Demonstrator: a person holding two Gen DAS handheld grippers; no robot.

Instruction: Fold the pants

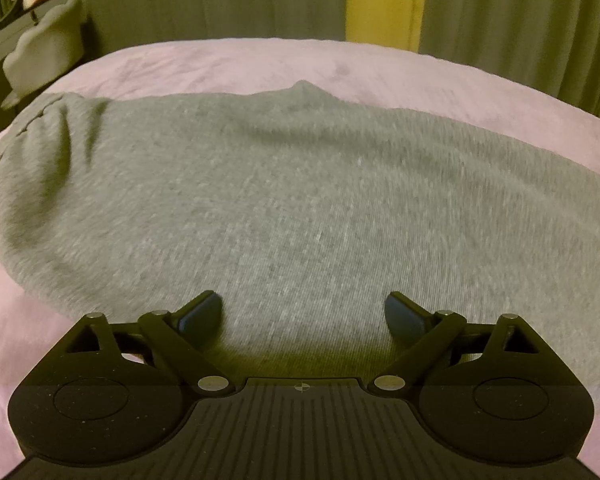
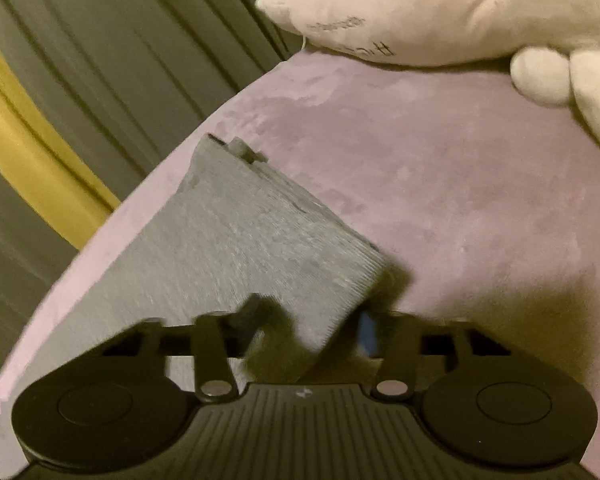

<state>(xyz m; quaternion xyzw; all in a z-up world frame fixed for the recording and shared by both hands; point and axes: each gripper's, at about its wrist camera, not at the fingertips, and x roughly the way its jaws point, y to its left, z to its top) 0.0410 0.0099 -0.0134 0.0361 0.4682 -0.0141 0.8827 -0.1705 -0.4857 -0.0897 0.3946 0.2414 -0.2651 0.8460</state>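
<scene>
Grey knit pants [image 1: 260, 200] lie spread flat on a pink bed cover [image 1: 220, 60], waistband at the left. My left gripper [image 1: 304, 316] is open, its fingers low over the near edge of the pants, holding nothing. In the right wrist view the leg end of the pants [image 2: 236, 248] lies on the cover [image 2: 460, 180], cuff edge toward the far side. My right gripper [image 2: 312, 328] is open, its fingers straddling the near corner of the leg end. The image is blurred with motion.
A white plush pillow [image 2: 440, 12] lies at the far edge of the bed. Grey curtains [image 1: 500, 12] with a yellow strip hang behind the bed. A grey chair [image 1: 44, 48] and a desk stand at the far left.
</scene>
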